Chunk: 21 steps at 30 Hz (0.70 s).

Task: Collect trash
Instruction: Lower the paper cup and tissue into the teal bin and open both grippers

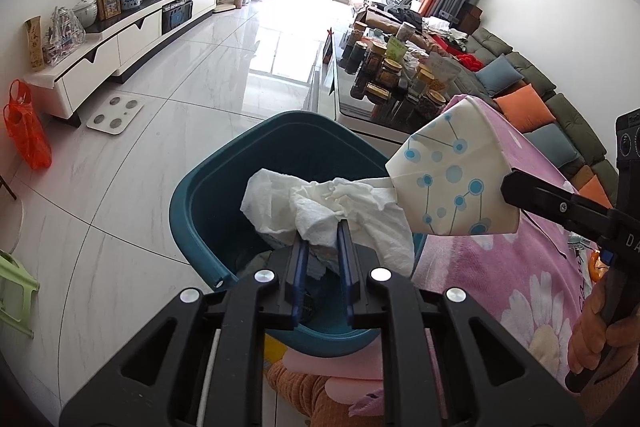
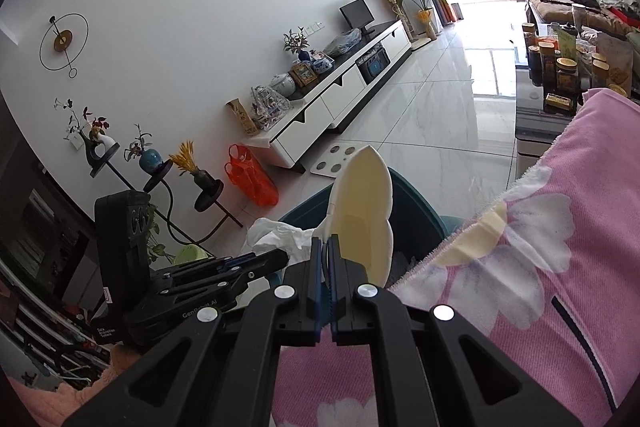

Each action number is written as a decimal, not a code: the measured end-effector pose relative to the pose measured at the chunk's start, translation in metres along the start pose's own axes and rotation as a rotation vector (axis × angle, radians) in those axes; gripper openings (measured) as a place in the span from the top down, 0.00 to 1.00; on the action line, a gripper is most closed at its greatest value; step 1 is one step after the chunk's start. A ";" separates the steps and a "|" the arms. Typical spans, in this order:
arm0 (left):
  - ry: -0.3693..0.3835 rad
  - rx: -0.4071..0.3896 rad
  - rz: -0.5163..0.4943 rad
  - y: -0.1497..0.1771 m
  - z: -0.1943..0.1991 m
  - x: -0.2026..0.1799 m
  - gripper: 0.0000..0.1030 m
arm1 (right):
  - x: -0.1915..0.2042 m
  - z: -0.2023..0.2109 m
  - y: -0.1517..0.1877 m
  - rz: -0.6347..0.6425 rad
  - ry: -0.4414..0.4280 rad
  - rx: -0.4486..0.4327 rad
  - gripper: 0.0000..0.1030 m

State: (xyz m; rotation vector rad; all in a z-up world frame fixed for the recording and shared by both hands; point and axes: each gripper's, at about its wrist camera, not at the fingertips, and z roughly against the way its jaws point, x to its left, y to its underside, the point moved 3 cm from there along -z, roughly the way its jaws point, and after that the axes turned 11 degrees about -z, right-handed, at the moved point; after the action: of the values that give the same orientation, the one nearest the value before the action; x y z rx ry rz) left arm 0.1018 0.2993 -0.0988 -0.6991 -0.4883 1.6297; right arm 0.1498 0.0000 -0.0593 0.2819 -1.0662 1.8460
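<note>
My left gripper (image 1: 323, 247) is shut on a crumpled white tissue (image 1: 320, 203), which hangs over the open teal bin (image 1: 192, 227) on the floor. Some trash lies inside the bin. My right gripper (image 2: 325, 243) is shut on the rim of a flattened paper cup (image 2: 364, 211), white with blue dots, just right of the tissue and above the bin's (image 2: 416, 203) right edge. In the left wrist view the cup (image 1: 448, 183) sticks out from the right gripper (image 1: 510, 187). In the right wrist view the left gripper (image 2: 280, 259) and tissue (image 2: 276, 235) lie to the left.
A pink floral blanket (image 1: 500, 267) covers the seat beside the bin. A low table (image 1: 360, 115) crowded with jars stands beyond it. On the tiled floor lie a white scale (image 1: 115, 113) and an orange plastic bag (image 1: 26, 127), by a long TV cabinet (image 1: 120, 43).
</note>
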 end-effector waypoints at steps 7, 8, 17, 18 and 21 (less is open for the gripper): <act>0.001 0.030 0.023 -0.001 -0.025 0.005 0.85 | 0.004 -0.028 -0.004 -0.004 0.026 0.049 0.96; -0.004 0.035 0.027 -0.001 -0.028 0.004 0.82 | 0.005 -0.032 -0.003 -0.001 0.037 0.054 0.95; -0.012 0.033 0.028 -0.004 -0.041 0.000 0.68 | 0.002 -0.034 -0.002 -0.003 0.042 0.061 0.89; -0.013 0.023 0.021 -0.003 -0.038 -0.004 0.64 | 0.002 -0.029 -0.002 -0.005 0.038 0.056 0.87; -0.014 -0.020 -0.008 -0.003 -0.023 -0.013 0.58 | 0.000 -0.013 0.001 -0.002 0.031 0.038 0.82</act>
State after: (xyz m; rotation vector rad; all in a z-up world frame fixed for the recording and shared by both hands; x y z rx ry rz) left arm 0.1207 0.2853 -0.1112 -0.7001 -0.5173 1.6256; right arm 0.1518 0.0098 -0.0679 0.2762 -1.0105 1.8642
